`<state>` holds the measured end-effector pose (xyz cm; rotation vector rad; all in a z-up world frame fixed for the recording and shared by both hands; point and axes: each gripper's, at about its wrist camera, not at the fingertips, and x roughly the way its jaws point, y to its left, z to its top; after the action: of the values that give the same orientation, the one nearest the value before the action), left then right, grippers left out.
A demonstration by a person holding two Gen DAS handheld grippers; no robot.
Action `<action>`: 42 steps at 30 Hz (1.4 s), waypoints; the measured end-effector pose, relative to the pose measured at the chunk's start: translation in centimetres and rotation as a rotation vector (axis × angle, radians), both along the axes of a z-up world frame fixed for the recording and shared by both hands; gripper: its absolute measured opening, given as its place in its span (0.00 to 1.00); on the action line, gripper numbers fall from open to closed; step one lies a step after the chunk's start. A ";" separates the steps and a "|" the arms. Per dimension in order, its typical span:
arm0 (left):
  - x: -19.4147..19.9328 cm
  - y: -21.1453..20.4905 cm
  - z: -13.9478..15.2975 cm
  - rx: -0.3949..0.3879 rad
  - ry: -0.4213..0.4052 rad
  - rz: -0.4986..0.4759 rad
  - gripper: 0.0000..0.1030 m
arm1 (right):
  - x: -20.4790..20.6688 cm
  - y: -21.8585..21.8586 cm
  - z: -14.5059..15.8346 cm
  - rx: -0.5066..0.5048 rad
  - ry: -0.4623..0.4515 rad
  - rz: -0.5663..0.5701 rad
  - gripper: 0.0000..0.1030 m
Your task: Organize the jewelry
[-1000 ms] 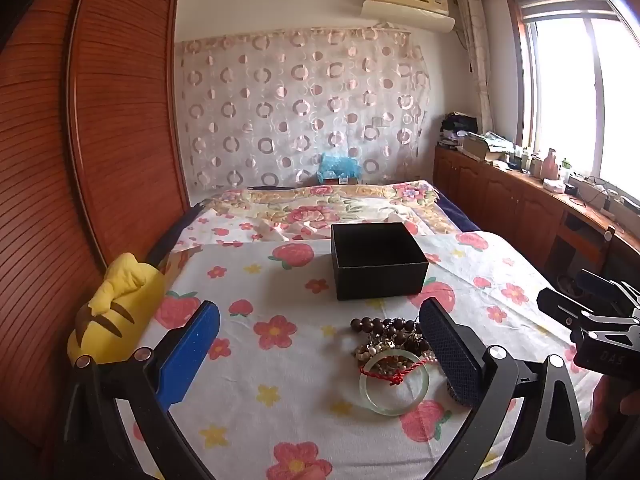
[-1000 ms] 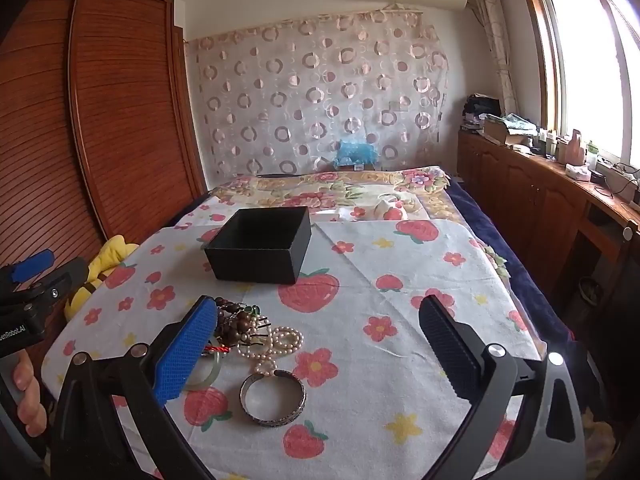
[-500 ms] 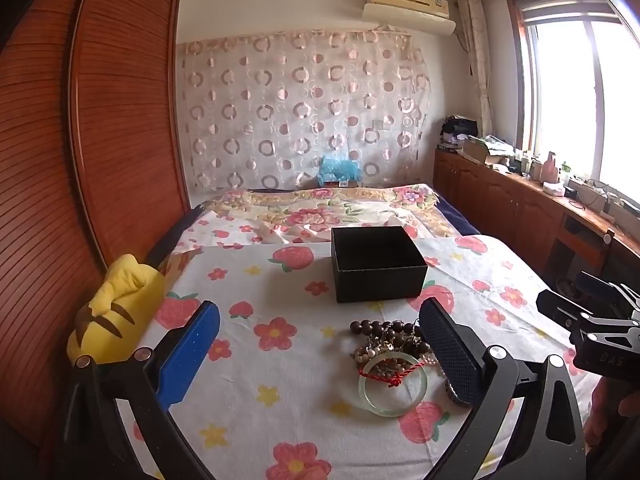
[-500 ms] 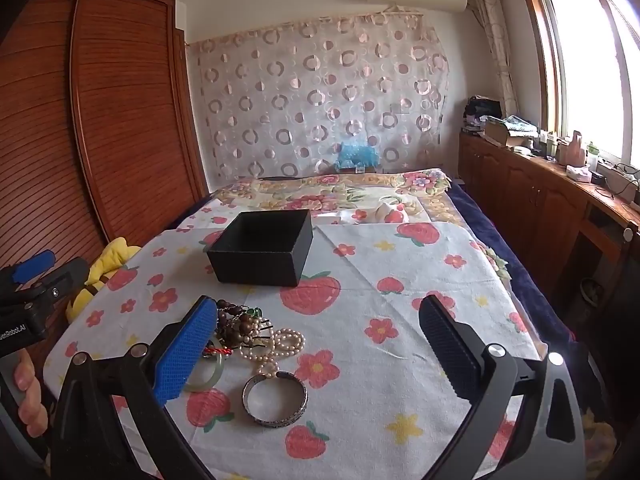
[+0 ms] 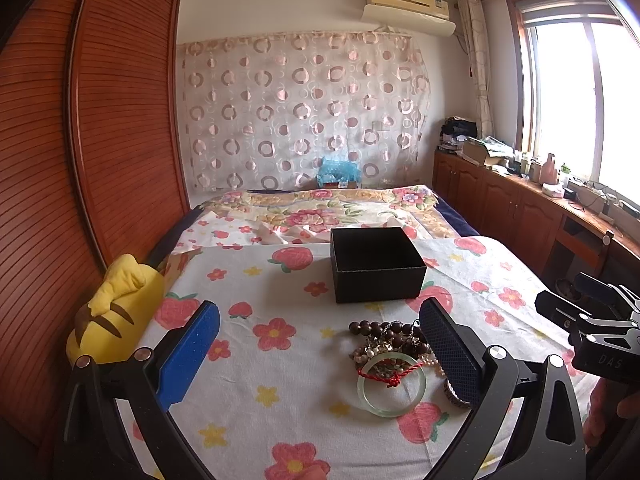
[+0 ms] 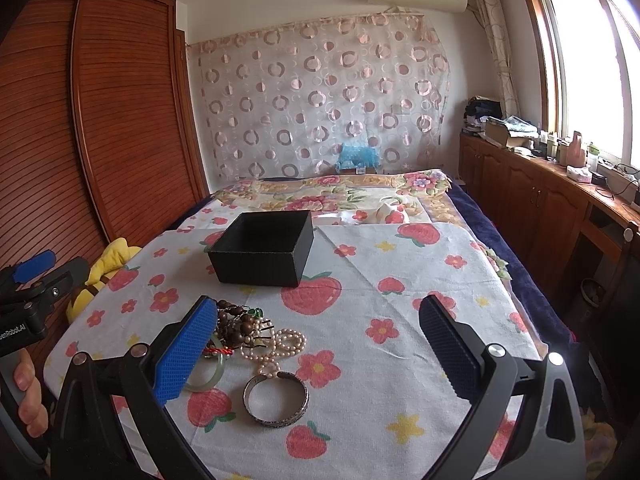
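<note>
- Bedroom with a wooden wardrobe on the left, a circle-pattern curtain at the back, a window and cabinets on the right; work surface is a bed [image 5: 280, 364] covered by a strawberry-and-flower sheet.
- Black box [image 5: 376, 264] sits open-topped in the middle of the bed, empty as far as I can see; likely the target container, so it is set just beyond the jewelry for a short carry.
- Jewelry pile [image 5: 394, 344] lies on the sheet nearer the camera than the box, all bunched together: dark wooden bead bracelet [image 5: 384, 326], green bangle [image 5: 391, 386] with a red cord [image 5: 394, 372] knotted across it, pearl strand [image 6: 276, 346], silver bangle [image 6: 277, 400].
- Silver bangle lies flat and slightly apart from the tangle, so it looks like the easiest first pick; beads and pearls overlap and may drag each other.
- Left gripper [image 5: 320, 344] is spread wide, nothing between the fingers, hovering above the sheet with the pile near its right finger.
- Right gripper [image 6: 318, 344] is also spread wide and empty, with the pile beside its left finger.
- Yellow plush toy [image 5: 108, 312] rests at the bed's left edge against the wardrobe, out of the way.
- Nothing is in the box yet, so the task looks to be at its start; next step probably lowers one gripper onto a single piece.
</note>
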<state>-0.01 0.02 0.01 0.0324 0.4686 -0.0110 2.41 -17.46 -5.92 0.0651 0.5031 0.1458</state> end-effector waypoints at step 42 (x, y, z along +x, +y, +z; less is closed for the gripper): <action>0.0 0.0 0.0 -0.004 -0.003 0.000 0.94 | -0.3 0.0 0.1 0.001 -0.010 0.002 0.98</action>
<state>0.01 0.03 0.04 0.0281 0.4656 -0.0119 2.15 -17.43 -5.83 0.0650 0.4933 0.1485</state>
